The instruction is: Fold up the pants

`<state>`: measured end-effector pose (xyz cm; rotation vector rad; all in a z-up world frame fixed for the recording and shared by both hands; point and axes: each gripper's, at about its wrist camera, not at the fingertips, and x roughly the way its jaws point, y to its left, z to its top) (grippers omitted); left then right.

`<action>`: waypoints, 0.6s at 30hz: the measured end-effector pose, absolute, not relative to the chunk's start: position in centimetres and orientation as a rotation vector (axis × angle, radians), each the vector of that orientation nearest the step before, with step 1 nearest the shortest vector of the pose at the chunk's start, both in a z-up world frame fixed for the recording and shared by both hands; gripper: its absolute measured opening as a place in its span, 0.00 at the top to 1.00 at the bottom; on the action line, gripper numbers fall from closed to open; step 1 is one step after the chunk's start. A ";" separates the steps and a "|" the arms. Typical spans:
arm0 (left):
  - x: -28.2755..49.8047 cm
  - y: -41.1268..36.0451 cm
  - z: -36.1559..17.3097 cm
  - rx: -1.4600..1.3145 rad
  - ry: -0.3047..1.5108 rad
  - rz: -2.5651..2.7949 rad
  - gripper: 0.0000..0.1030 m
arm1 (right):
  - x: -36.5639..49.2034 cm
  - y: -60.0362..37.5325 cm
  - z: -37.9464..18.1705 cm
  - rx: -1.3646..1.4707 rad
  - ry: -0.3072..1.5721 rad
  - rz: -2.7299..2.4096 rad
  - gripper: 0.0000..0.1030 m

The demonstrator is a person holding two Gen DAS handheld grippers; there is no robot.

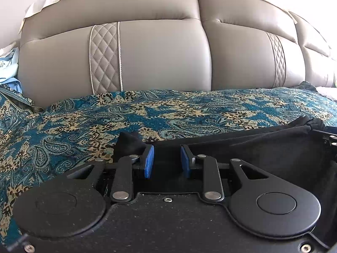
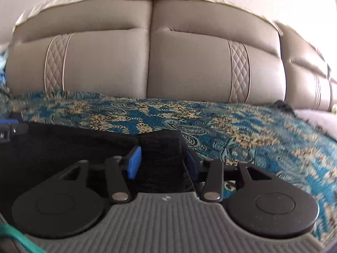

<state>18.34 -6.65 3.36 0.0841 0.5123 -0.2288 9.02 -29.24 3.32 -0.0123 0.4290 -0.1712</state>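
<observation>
Judging from how the black pants (image 1: 273,147) lay, the fold was in its early-to-middle stage. The garment stretched in one band across the paisley throw (image 1: 168,109) on the seat, in front of the beige leather sofa back (image 1: 158,52), with a gripper at each end of it.

The left gripper (image 1: 167,147) sat low over the left end. Its blue pads (image 1: 149,162) stood moderately apart, with dark cloth under and between them and a small peak of fabric poking up just outside the left finger. Whether the tips actually pinched that cloth could not be told.

The right gripper (image 2: 163,149) stood spread wider at the other end. A thick fold of the pants filled the gap and draped over its right finger, but the left pad (image 2: 134,164) showed a bare face, so it did not look clamped.

The next move probably called for a firm bite on both ends. The two would then be lifted together and the edge carried evenly over the rest. An uneven grip would likely skew the fold or drag the throw.
</observation>
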 end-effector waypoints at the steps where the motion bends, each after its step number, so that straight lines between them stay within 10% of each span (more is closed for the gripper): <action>1: 18.3 -6.7 3.4 0.084 0.512 -0.228 0.73 | 8.9 -29.6 3.2 0.004 0.423 -0.165 0.37; 18: 22.2 -3.9 3.3 0.000 0.594 -0.104 0.51 | 9.1 -32.4 2.4 0.212 0.434 -0.135 0.23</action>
